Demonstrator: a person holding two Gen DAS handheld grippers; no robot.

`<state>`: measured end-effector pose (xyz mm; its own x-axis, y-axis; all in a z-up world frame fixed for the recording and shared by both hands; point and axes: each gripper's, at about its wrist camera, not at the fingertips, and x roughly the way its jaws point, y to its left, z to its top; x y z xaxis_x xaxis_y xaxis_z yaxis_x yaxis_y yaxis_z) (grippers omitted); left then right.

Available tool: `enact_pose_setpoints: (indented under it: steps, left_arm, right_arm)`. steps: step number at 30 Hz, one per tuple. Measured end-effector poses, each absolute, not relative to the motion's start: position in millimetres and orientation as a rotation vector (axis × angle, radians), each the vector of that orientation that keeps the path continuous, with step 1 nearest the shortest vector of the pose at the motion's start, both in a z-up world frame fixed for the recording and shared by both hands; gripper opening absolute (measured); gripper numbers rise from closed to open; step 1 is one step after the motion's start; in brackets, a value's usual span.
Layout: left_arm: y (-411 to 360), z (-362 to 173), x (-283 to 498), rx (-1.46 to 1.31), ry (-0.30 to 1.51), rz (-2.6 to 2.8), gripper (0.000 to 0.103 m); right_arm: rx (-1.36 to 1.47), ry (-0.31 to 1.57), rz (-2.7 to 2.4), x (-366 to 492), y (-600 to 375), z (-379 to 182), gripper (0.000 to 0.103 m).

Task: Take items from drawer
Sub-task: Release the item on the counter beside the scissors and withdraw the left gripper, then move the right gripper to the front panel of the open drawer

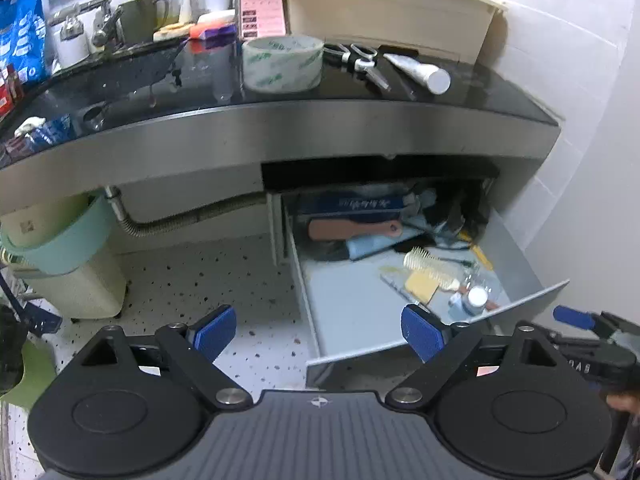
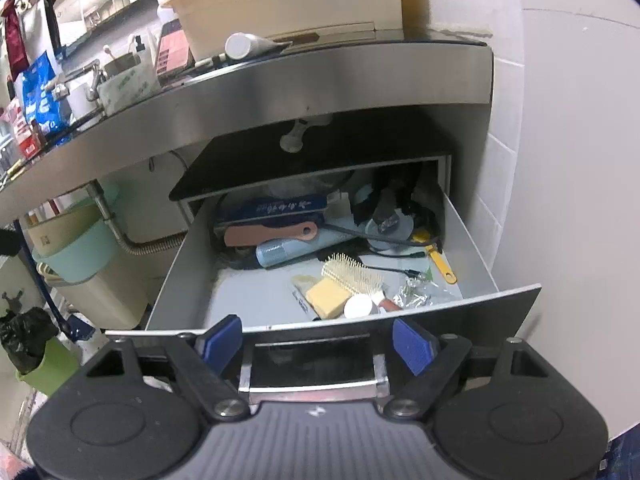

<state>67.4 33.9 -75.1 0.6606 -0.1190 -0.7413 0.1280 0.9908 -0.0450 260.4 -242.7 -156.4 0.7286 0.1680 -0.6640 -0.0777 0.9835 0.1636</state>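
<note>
**A:** Left wrist view first. Status?

**B:** drawer (image 1: 348,300) is pulled out under the table (image 1: 280,120), front panel near the camera. Contents in it: cream hairbrush (image 1: 430,268), yellow sponge (image 1: 419,286), brown brush (image 1: 354,229), blue box (image 1: 352,204) at the back. left gripper (image 1: 320,334) hovers over the floor just left of the drawer, jaws spread, nothing between them. On the table: tape roll (image 1: 282,65), scissors (image 1: 358,60), white tube (image 1: 420,71). Can't tell if those came from the drawer.

**A:** Right wrist view?

**B:** right gripper (image 2: 318,344) sits at the drawer front, jaws spread, either side of the metal handle (image 2: 314,386), not pinching it. Inside I see a light blue cylinder (image 2: 296,250), yellow tool (image 2: 438,260), white-capped jar (image 2: 360,306) and foil wrapper (image 2: 416,294).

**A:** Progress?

**B:** Opening looks done. Neither gripper holds an item. I'd judge the drawer mostly full, so most of the removal is left.
</note>
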Motion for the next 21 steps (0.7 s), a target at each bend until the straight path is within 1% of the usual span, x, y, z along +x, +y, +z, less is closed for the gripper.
enact_pose_setpoints:
  steps: [7,21]
  left_arm:
    - [47.8,-82.4,49.1,-0.035,0.855,-0.099,0.09]
    - [46.0,-77.8,9.0,0.005,0.777,-0.08,0.09]
  right_arm:
    - [0.096,0.744,0.115,257.8,-232.2,-162.0,0.083]
    - [0.042,0.807,0.087,272.0,-217.8,-192.4,0.083]
